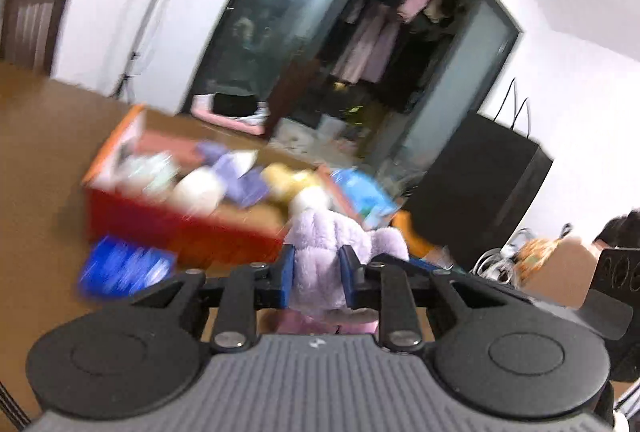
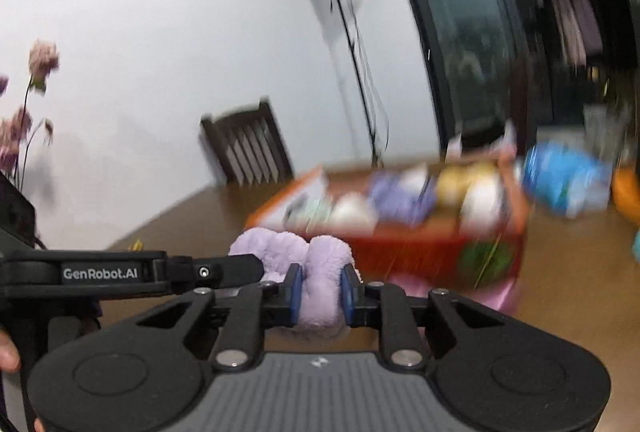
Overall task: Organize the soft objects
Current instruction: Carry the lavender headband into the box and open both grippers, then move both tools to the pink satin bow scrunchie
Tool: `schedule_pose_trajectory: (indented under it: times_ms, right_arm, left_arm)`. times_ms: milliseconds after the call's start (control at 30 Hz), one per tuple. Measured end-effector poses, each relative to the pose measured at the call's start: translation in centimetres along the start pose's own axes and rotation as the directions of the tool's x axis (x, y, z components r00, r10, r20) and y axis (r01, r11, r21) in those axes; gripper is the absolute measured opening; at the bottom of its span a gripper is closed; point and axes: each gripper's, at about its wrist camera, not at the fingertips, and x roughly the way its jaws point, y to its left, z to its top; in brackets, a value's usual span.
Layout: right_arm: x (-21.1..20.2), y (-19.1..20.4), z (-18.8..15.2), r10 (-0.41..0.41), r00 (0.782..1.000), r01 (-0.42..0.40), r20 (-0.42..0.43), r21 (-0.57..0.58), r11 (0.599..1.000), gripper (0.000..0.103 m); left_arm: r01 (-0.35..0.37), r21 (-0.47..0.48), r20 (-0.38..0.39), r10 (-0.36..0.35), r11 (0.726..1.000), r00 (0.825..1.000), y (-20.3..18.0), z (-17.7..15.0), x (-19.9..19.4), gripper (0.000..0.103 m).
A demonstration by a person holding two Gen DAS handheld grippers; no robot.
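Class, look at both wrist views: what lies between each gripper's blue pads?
The lilac plush toy: left gripper and right gripper each pinch a fold of it.

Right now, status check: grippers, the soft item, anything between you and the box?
Left gripper and right gripper both clamped on lilac plush. Red box ahead, already holding soft toys. Path looks clear; frames blurred.

A home: a wooden dining table (image 2: pixel 568 272) and chair (image 2: pixel 248 148), with clothes (image 1: pixel 376 44) hanging beyond a glass door (image 1: pixel 256 16).
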Motion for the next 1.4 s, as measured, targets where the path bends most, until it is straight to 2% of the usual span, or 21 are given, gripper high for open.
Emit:
schedule_pose_trajectory:
  times_ms: [133,267,367,433,500,533,567,633,700,800,900,967,1067,1100,1167,1267,1333,1400]
  right_arm:
    - [4.5,-5.6,5.1,-0.055,0.995,0.057,-0.085,0.017,0.998,0.019]
    - [10.2,-10.2,6.6,-0.136,0.965,0.148,-0.224,0.038,0.988,0.020]
    - [12.2,-11.3,5.9,-0.197,0.941,0.212,-0.275,0.026,0.977,0.027]
    - [12.2,-11.5,5.6,-0.215,0.941,0.225,-0.261,0.009,0.974,0.029]
    - [11.9,-11.8,5.7,-0.217,0.946,0.225,-0.241,0.006,0.974,0.036]
    - [11.9,-11.8,5.8,-0.214,0.948,0.223,-0.234,0.009,0.975,0.039]
    - [11.5,-11.8,6.0,-0.219,0.949,0.227,-0.227,0.006,0.974,0.040]
    - [10.8,-11.4,6.6,-0.231,0.951,0.234,-0.208,-0.010,0.972,0.040]
    - [9.5,-10.9,7.3,-0.230,0.955,0.230,-0.185,-0.021,0.973,0.041]
    - [6.9,-9.8,8.2,-0.231,0.962,0.225,-0.145,-0.053,0.973,0.046]
    - [3.3,-8.0,8.0,-0.223,0.971,0.215,-0.090,-0.094,0.972,0.055]
    - [0.7,-6.6,7.0,-0.206,0.977,0.198,-0.054,-0.126,0.972,0.061]
    - [-2.9,-4.2,4.7,-0.197,0.980,0.193,-0.009,-0.172,0.966,0.065]
    - [-4.0,-3.3,3.7,-0.196,0.981,0.194,0.007,-0.187,0.963,0.065]
    - [-6.1,-1.6,1.6,-0.191,0.980,0.197,0.048,-0.216,0.956,0.068]
    - [-8.6,0.5,-1.7,-0.174,0.980,0.191,0.091,-0.233,0.954,0.077]
    - [-9.9,1.5,-4.0,-0.161,0.982,0.178,0.095,-0.217,0.960,0.077]
    - [-11.0,2.3,-6.2,-0.149,0.986,0.160,0.076,-0.178,0.971,0.077]
  left_arm:
    - [0.021,-0.045,-0.082,-0.024,0.999,0.996,0.0,4.1,8.4,0.024]
    - [-0.026,-0.087,-0.193,0.009,0.996,0.981,1.0,4.3,15.6,0.024]
    - [-0.040,-0.086,-0.233,0.019,0.995,0.972,1.3,3.5,18.2,0.026]
    - [-0.033,-0.077,-0.244,0.013,0.996,0.970,1.5,2.8,18.8,0.028]
    - [-0.037,-0.032,-0.231,0.028,0.999,0.972,1.5,2.6,19.1,0.031]
    - [-0.038,-0.019,-0.239,0.032,0.999,0.971,1.4,2.6,19.0,0.036]
    - [-0.030,-0.014,-0.234,0.026,0.999,0.972,1.3,2.7,18.6,0.044]
    - [-0.024,0.012,-0.188,0.026,1.000,0.982,0.8,3.2,16.8,0.051]
    - [-0.035,0.066,-0.152,0.045,0.997,0.987,0.2,4.0,14.8,0.052]
    - [-0.111,0.183,-0.072,0.126,0.977,0.989,-1.0,5.1,10.2,0.056]
    - [-0.181,0.274,0.053,0.173,0.945,0.984,-1.8,5.0,4.7,0.072]
    - [-0.241,0.328,0.148,0.202,0.913,0.968,-2.2,4.0,0.8,0.076]
    - [-0.366,0.388,0.276,0.272,0.846,0.922,-2.9,1.3,-3.8,0.082]
    - [-0.398,0.387,0.303,0.293,0.832,0.907,-3.0,0.2,-5.1,0.083]
    - [-0.413,0.378,0.316,0.303,0.829,0.899,-3.1,-1.8,-7.3,0.085]
    - [-0.420,0.339,0.306,0.323,0.842,0.895,-3.0,-5.3,-9.9,0.088]
    - [-0.429,0.315,0.294,0.343,0.847,0.892,-3.0,-7.7,-11.3,0.090]
    - [-0.424,0.289,0.258,0.357,0.858,0.898,-2.8,-9.9,-12.5,0.091]
